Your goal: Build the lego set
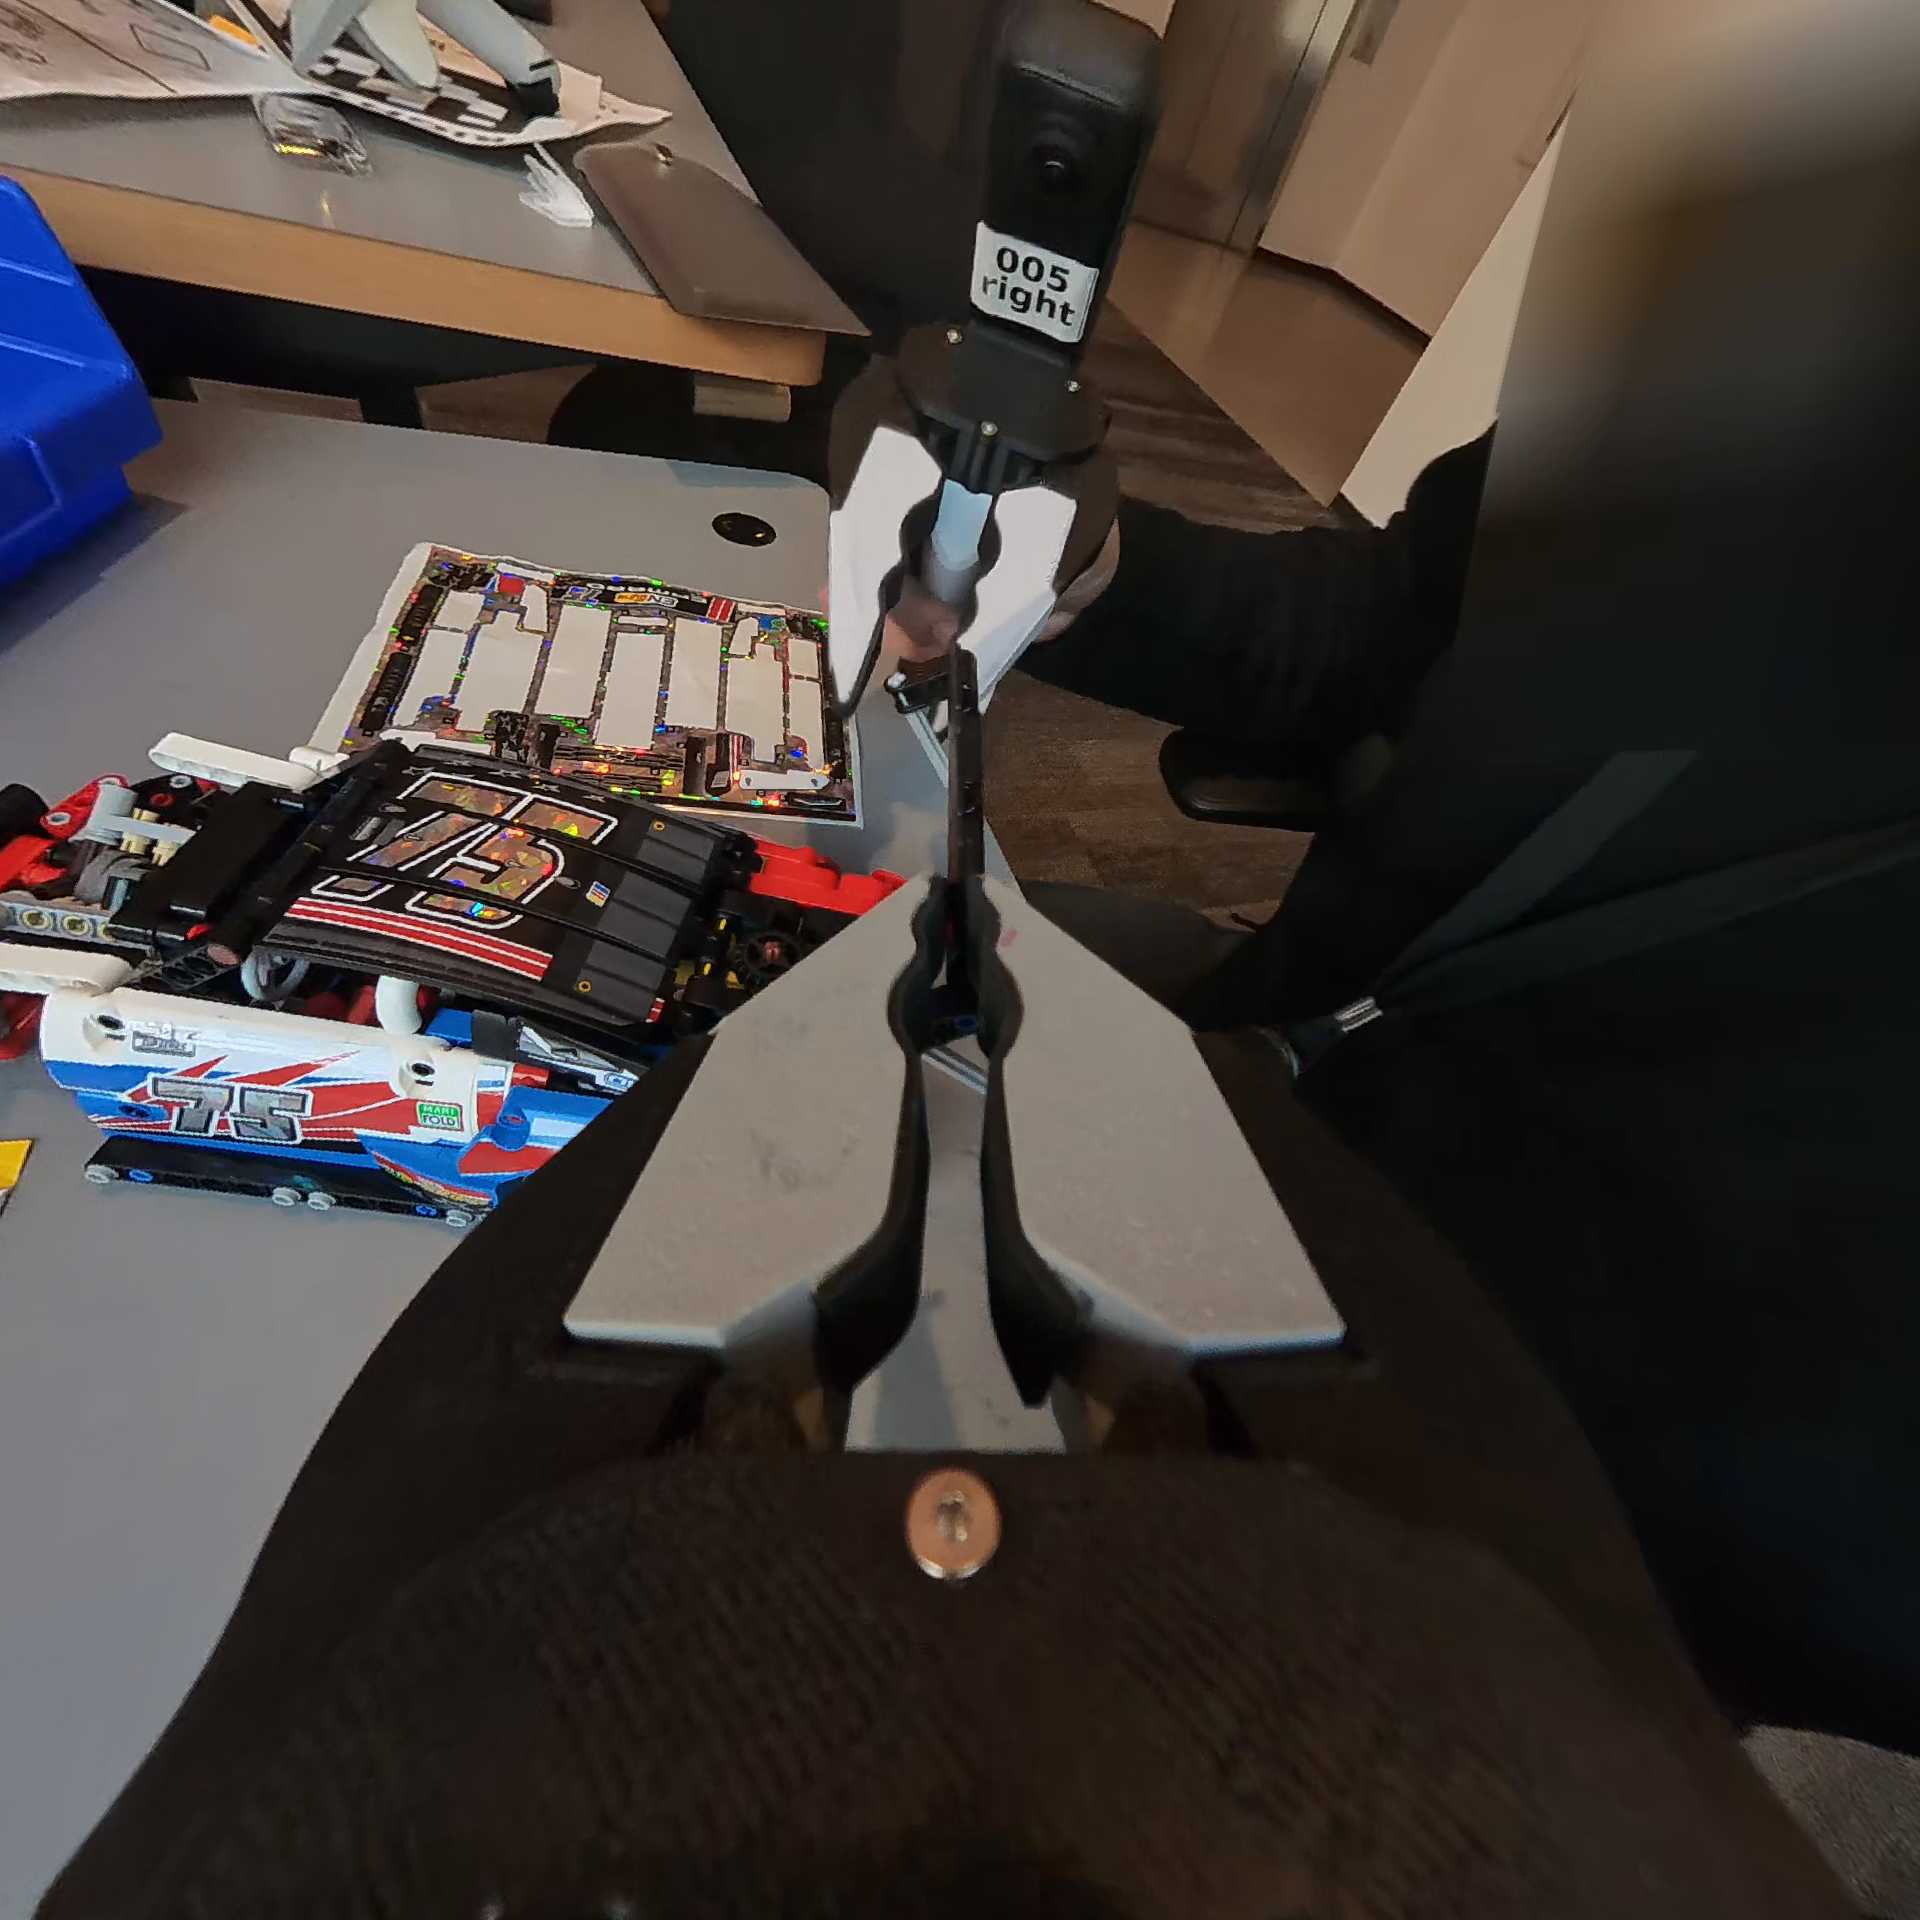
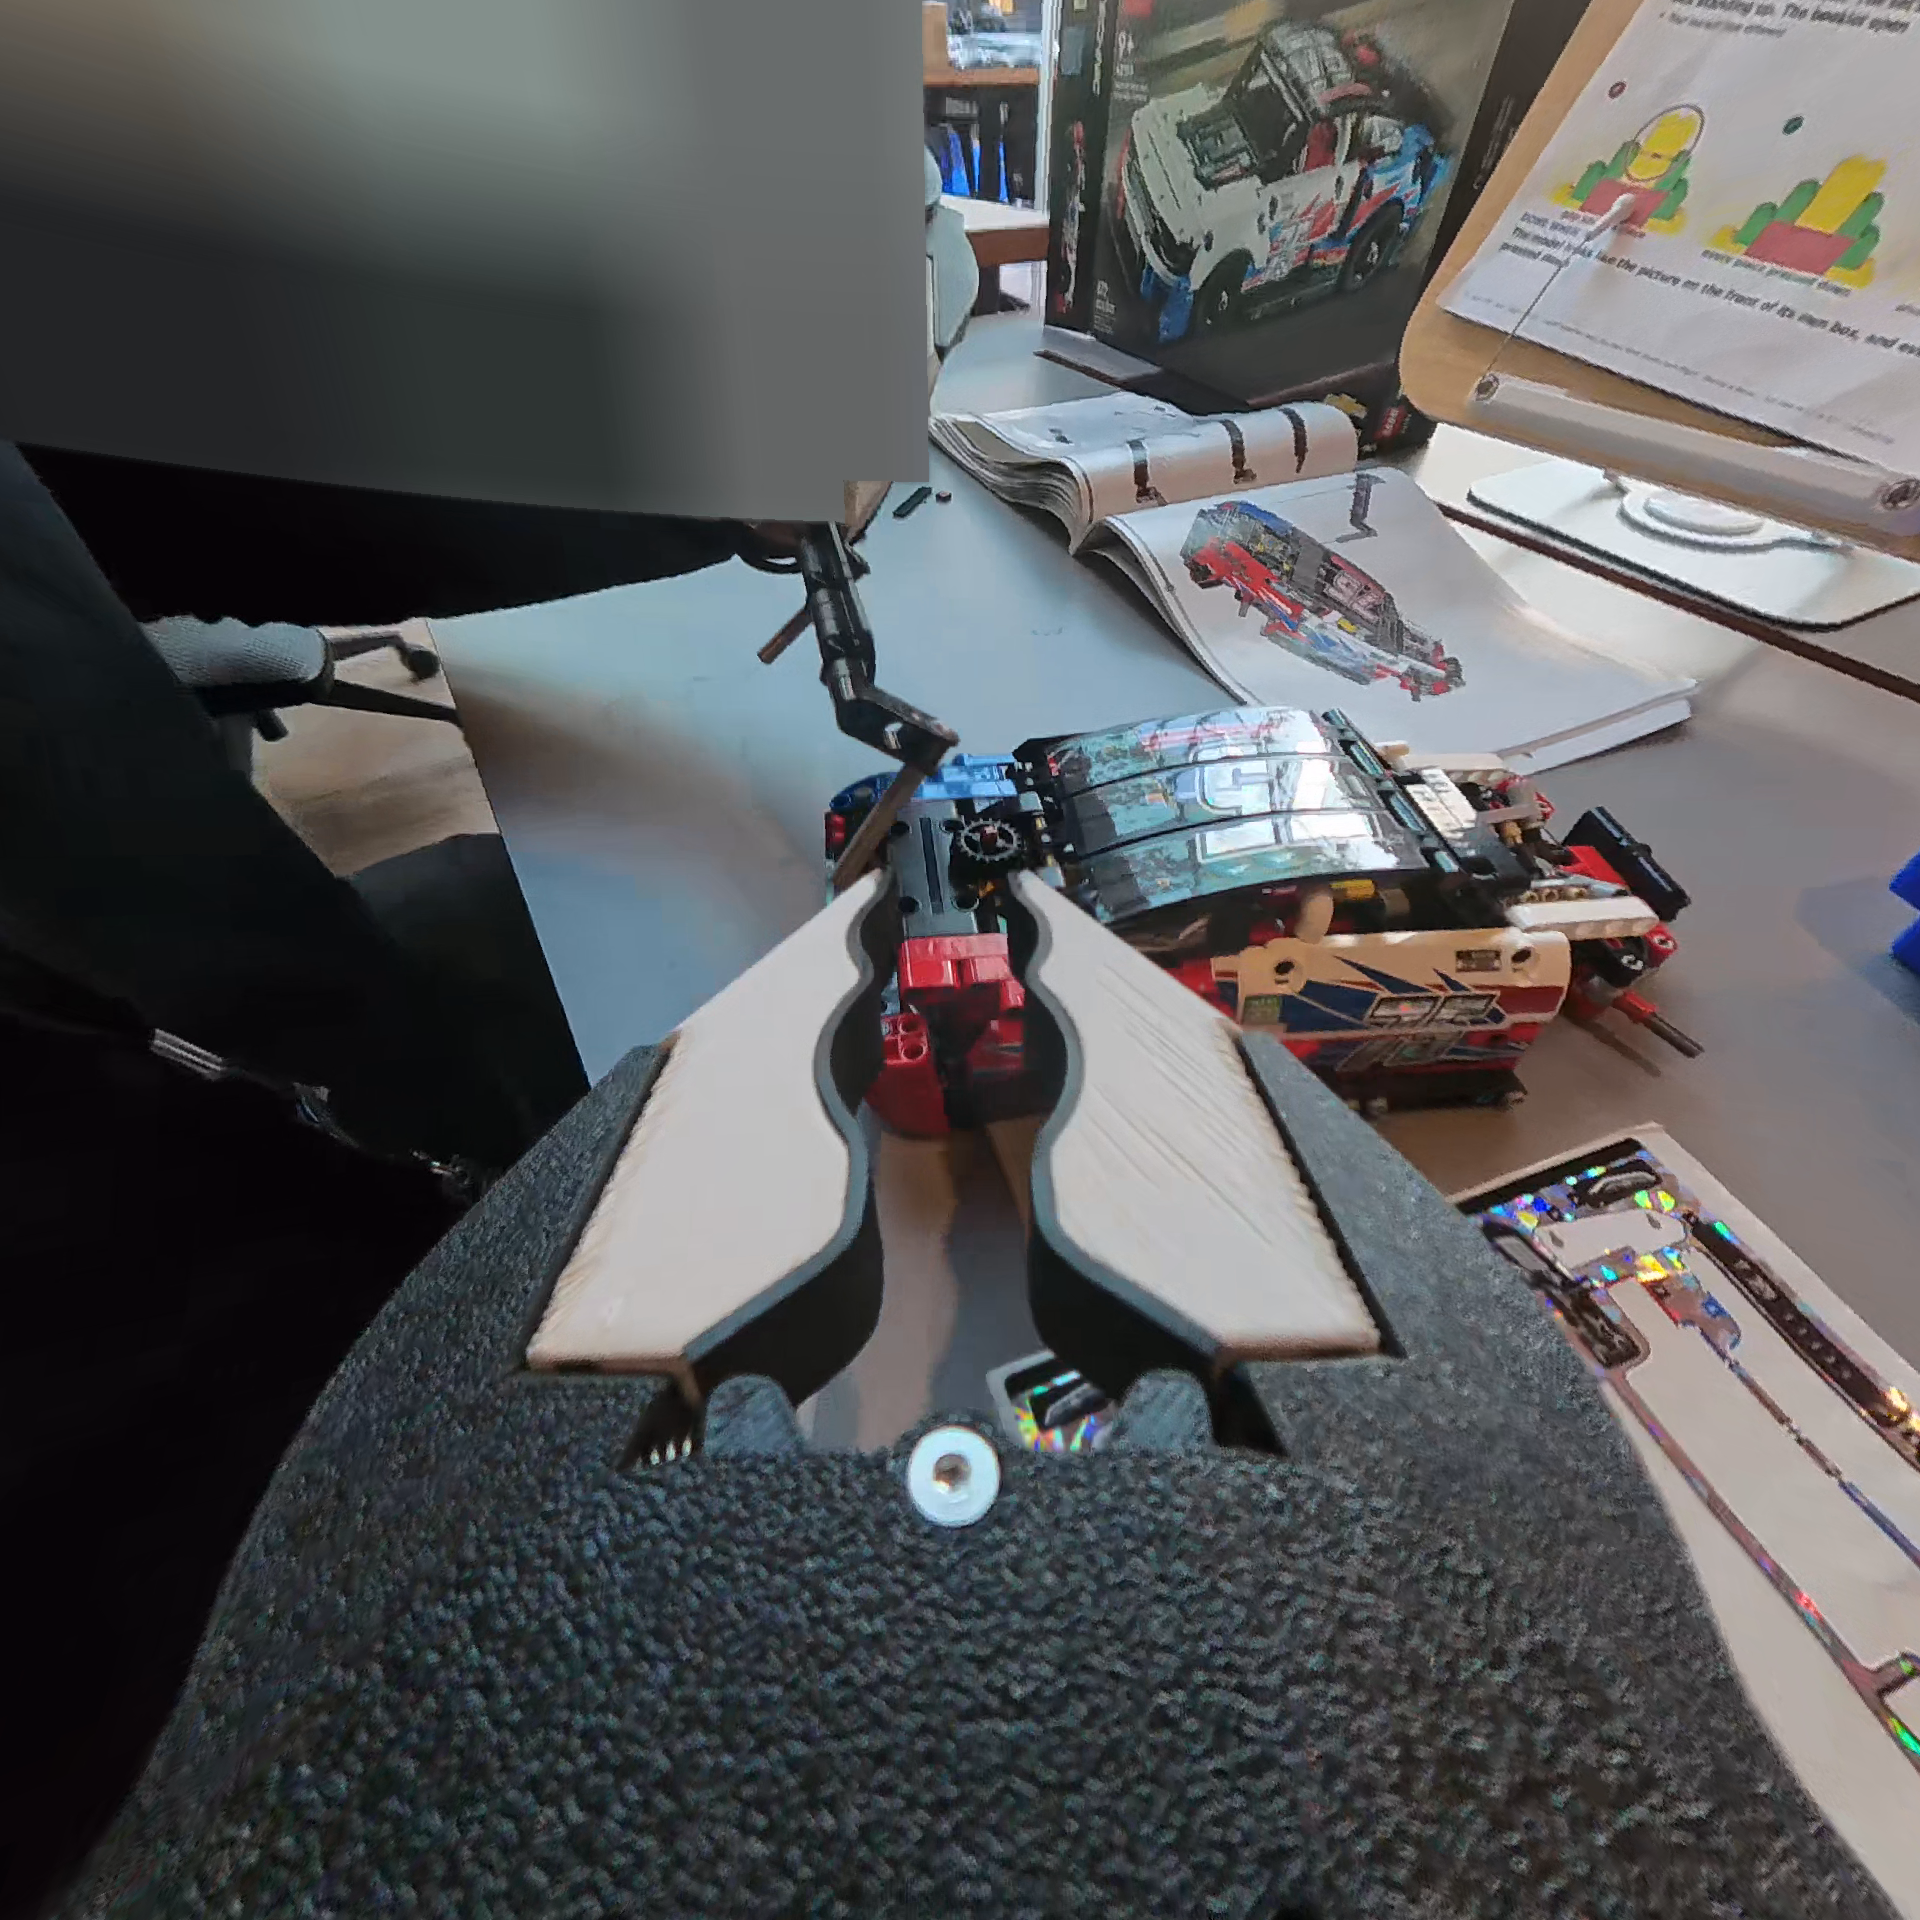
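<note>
- Lego car (image 1: 395, 935), partly built, sits on the grey desk (image 1: 208, 1455); it has a black roof with glittery numbers, white and blue side panels, and red parts at both ends.
- Left gripper (image 1: 951, 914) is closed tight on a thin black lego assembly (image 1: 961, 790), pinching its near end between the fingertips, out past the desk's edge.
- That black assembly stretches away from the left gripper toward the right gripper (image 1: 951, 623), which faces it from across; from the left wrist view I cannot tell whether the far end touches the right gripper's fingers.
- Right gripper in its own view (image 2: 948, 883) has its fingers apart with a moderate gap and nothing held; the red end of the car (image 2: 951, 997) shows through the gap, lying below on the desk.
- From the right wrist view the black assembly (image 2: 847, 644) hangs in the air above the car's near end, with a brown axle (image 2: 873, 821) slanting down from its lower end.
- Sticker sheet (image 1: 613, 675), holographic and mostly peeled, lies flat just behind the car.
- Instruction booklet (image 2: 1351, 582) lies open beyond the car, with the set's box (image 2: 1247, 177) standing upright behind it.
- Blue bin (image 1: 52, 384) sits at the desk's left edge.
</note>
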`<state>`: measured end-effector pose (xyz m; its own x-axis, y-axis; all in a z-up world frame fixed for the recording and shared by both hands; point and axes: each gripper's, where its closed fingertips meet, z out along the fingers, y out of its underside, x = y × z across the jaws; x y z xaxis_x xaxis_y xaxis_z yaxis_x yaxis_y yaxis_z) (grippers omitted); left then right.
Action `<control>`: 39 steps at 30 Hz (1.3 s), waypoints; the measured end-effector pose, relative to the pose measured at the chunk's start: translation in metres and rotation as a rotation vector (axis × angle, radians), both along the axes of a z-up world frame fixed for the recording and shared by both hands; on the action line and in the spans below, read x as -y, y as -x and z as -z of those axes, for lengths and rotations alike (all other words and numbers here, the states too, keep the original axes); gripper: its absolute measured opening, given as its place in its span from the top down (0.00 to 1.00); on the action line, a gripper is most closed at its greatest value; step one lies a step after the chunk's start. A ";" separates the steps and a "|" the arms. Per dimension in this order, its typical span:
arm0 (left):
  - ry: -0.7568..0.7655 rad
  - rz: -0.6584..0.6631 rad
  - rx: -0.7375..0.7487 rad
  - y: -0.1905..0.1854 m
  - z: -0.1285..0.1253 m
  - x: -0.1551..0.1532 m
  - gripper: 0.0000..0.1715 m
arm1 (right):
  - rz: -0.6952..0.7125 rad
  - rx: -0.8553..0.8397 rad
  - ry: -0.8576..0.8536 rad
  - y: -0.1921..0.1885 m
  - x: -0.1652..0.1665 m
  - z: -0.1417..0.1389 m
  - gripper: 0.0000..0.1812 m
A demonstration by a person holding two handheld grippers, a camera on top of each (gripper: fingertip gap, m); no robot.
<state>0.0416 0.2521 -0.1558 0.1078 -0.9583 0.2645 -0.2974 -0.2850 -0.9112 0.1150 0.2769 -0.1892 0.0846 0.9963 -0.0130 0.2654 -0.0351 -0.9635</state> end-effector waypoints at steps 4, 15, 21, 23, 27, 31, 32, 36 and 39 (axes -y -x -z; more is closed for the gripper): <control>-0.076 0.032 -0.078 0.001 0.008 0.006 1.00 | -0.036 0.021 0.023 0.002 0.008 0.004 0.88; -0.355 0.065 -0.186 0.001 0.011 0.000 1.00 | -0.075 0.112 -0.012 0.014 0.010 0.013 0.89; -0.435 0.067 -0.106 -0.005 0.006 0.000 1.00 | -0.065 0.084 0.033 0.010 0.009 0.007 0.88; -0.443 0.076 -0.097 -0.007 0.006 0.000 1.00 | -0.070 0.093 0.012 0.012 0.011 0.007 0.88; -0.439 0.068 -0.066 -0.008 0.002 -0.002 1.00 | -0.062 0.106 -0.008 0.012 0.009 0.007 0.94; -0.407 0.033 -0.054 -0.007 0.000 -0.006 1.00 | -0.053 0.067 0.035 0.009 0.007 0.003 1.00; -0.407 0.026 -0.060 -0.005 0.001 -0.007 1.00 | -0.059 0.049 0.058 0.009 0.008 0.001 1.00; -0.414 0.023 -0.045 -0.003 0.002 -0.004 1.00 | -0.023 0.068 0.048 0.008 0.006 0.008 1.00; -0.416 0.034 -0.045 -0.004 0.003 -0.001 1.00 | -0.035 0.015 0.102 0.006 0.009 -0.005 0.82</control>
<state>0.0451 0.2535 -0.1586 0.0766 -0.9857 -0.1498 -0.3423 0.1151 -0.9325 0.1085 0.2674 -0.1842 0.0512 0.9922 -0.1134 0.2821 -0.1232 -0.9514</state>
